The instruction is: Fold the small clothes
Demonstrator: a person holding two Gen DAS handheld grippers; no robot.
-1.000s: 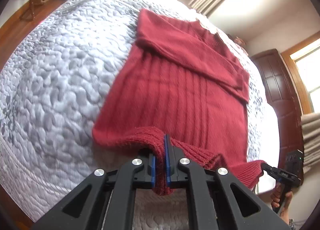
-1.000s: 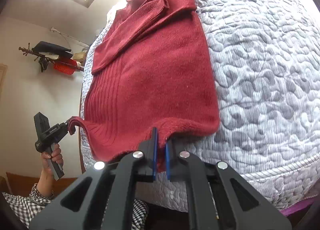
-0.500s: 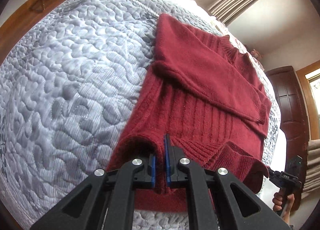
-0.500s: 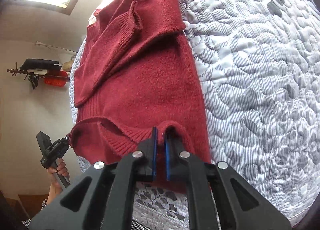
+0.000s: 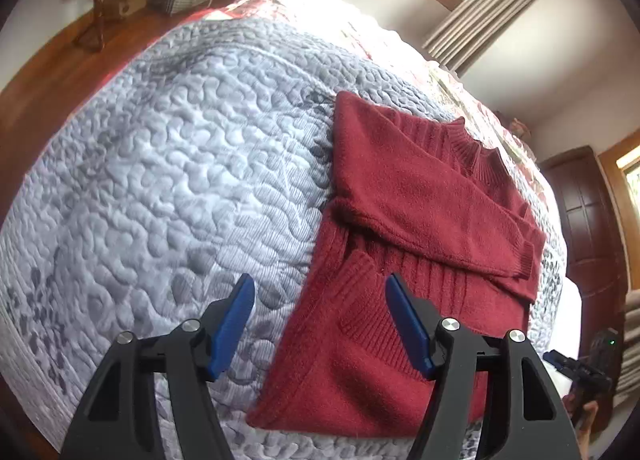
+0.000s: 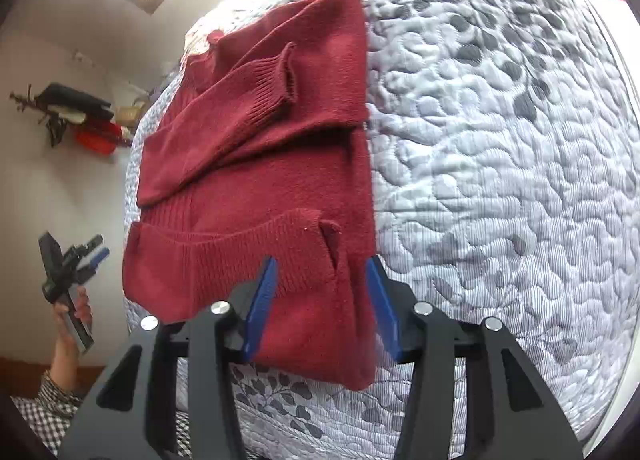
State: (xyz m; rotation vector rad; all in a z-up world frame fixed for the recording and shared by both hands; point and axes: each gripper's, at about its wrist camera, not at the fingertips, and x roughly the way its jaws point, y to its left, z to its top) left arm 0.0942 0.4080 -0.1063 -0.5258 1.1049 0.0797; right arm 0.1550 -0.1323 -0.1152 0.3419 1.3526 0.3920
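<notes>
**Both tongs let go, sweater sitting folded on the bed**

The dark red knitted sweater (image 5: 404, 228) is lying flat on the pale grey quilted bedspread (image 5: 168, 180) of the bed, sleeves folded across the chest and the ribbed hem (image 6: 224, 256) flipped up over the lower body, so it's a compact rectangle now.

Left tongs (image 5: 320, 324) are spread wide and gripping nothing — the blue pads hang above the near left corner of the sweater, one pad over bare quilt, the other over the red knit. In the left wrist view the sweater runs from about 6 o'clock up toward 1 o'clock, collar at the far end.

Right tongs (image 6: 320, 300) are also released, pads apart on either side of the sweater's near right edge, not pinching it. In that view the sweater fills the 9-to-12 o'clock side and the quilt takes the right half. The other handheld tool shows at 8 o'clock, held by a hand (image 6: 72, 316) with a checked sleeve (image 6: 44, 408).
</notes>
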